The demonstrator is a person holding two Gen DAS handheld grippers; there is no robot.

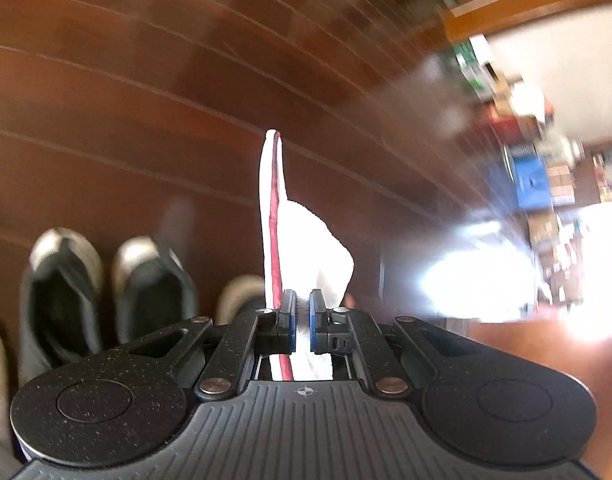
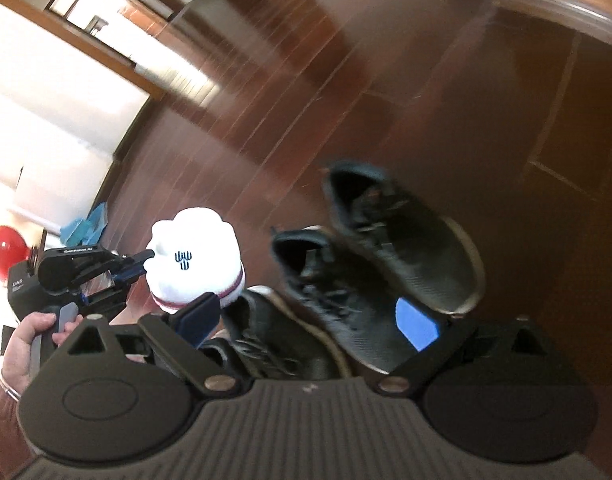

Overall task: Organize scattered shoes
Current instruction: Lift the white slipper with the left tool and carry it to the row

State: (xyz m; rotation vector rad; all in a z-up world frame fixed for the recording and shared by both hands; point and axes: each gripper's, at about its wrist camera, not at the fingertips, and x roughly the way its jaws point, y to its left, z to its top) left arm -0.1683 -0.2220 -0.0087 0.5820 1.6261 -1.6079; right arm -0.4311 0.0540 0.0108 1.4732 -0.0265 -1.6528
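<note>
The left gripper [image 1: 302, 320] is pinched almost shut on the rim of a white slipper [image 1: 306, 236] with a dark red trim, which hangs off its tips above the wooden floor [image 1: 146, 100]; the right wrist view shows the same white slipper [image 2: 198, 264] carried clear of the ground, with a hand [image 2: 30, 340] on the tool's grip. The right gripper [image 2: 309, 320] stands wide open and holds nothing, its 2 blue pads spread either side of the dark shoes below it.

Judged from this, the step in hand is carrying the slipper to its place in the row. To the left of the left gripper, 2 dark shoes [image 1: 62, 292] [image 1: 154, 284] sit side by side with toes pointing away, and a third toe [image 1: 238, 292] shows just beside the fingers. Doing it well likely means lowering the slipper sole-down, toe in the same direction as the row, and letting go only once it rests flat; the thin rim grip may let it swing.

Ahead and to the right of the left tool the floor lies bare, giving open room. Under the right tool, 3 dark shoes [image 2: 401, 240] [image 2: 337, 300] [image 2: 274, 344] crowd close together, so room there looks tight. Both views are blurred.
</note>
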